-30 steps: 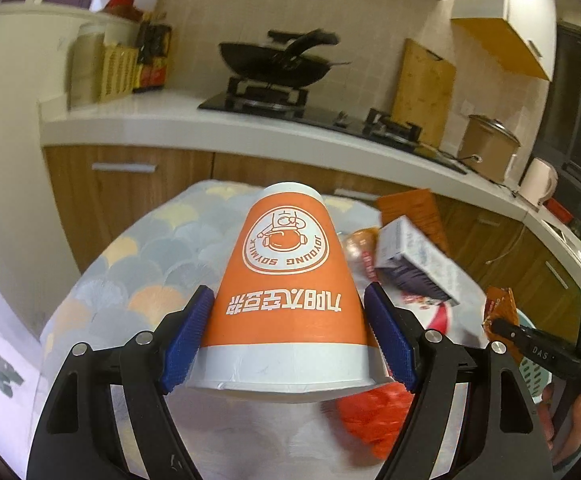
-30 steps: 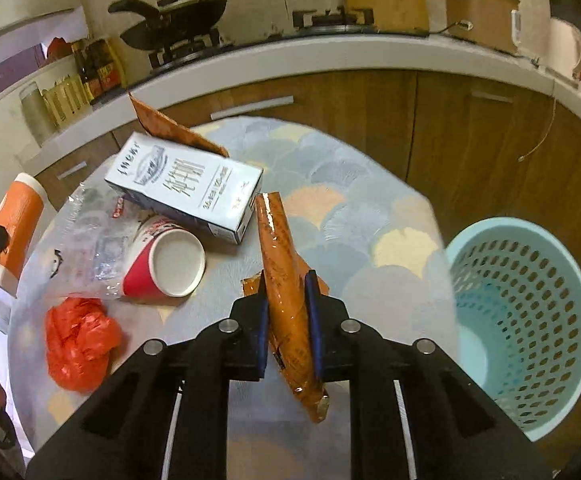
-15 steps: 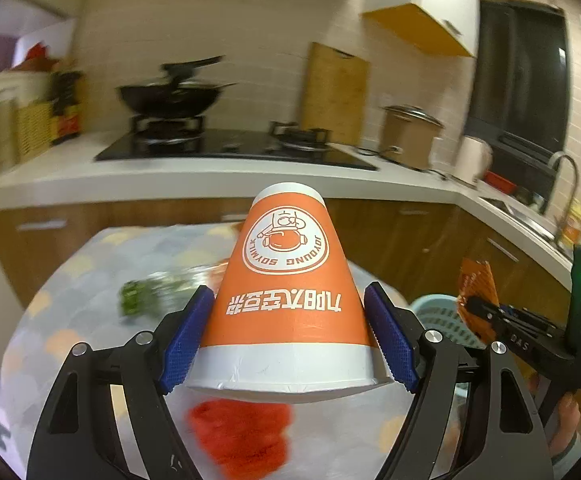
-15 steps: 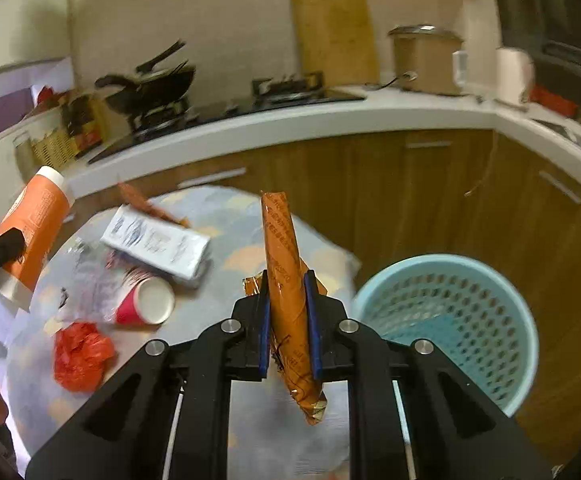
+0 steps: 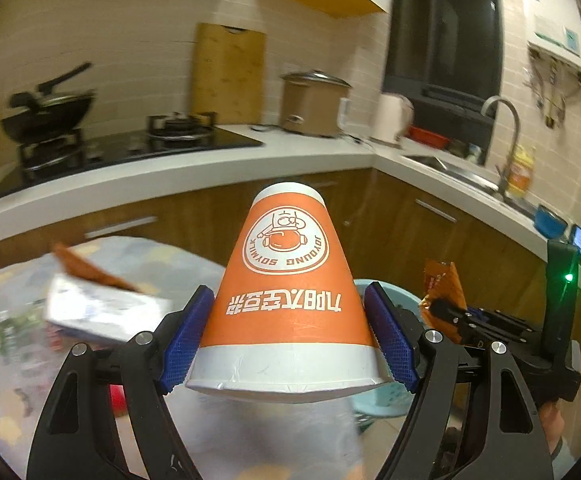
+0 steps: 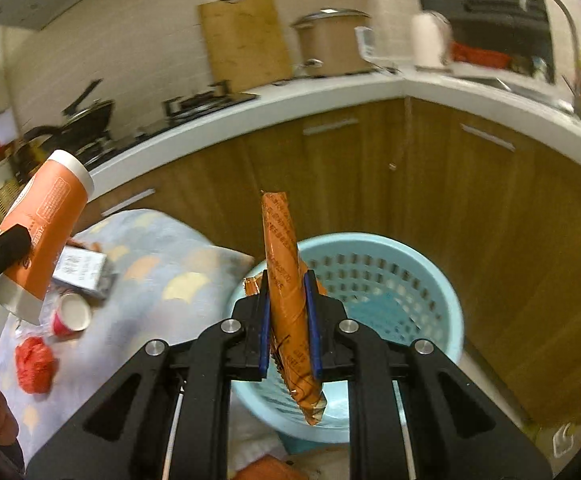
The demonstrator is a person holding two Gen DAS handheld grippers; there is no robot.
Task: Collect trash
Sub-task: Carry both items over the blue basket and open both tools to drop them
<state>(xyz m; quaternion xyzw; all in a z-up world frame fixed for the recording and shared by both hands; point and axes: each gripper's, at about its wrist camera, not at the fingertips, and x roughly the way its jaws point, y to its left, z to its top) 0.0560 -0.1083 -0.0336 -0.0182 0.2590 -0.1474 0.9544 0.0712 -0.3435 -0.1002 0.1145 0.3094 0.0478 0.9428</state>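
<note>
— Left gripper? Clamped on a tapered orange paper cup, mouth toward the camera, white rim band, printed round logo; blue ribbed pads pressing both sides.

— Right gripper? Pinched nearly together on a crinkly orange foil wrapper, long and flattened, sticking up past the jaws.

— Containers? Pale blue perforated plastic basket on the floor, right behind the wrapper; contents hard to tell.

— Around? Table with scale-patterned cloth just beside the basket: white carton, red paper cup lying on its side, crumpled red bag. Wooden cabinets behind.
</note>
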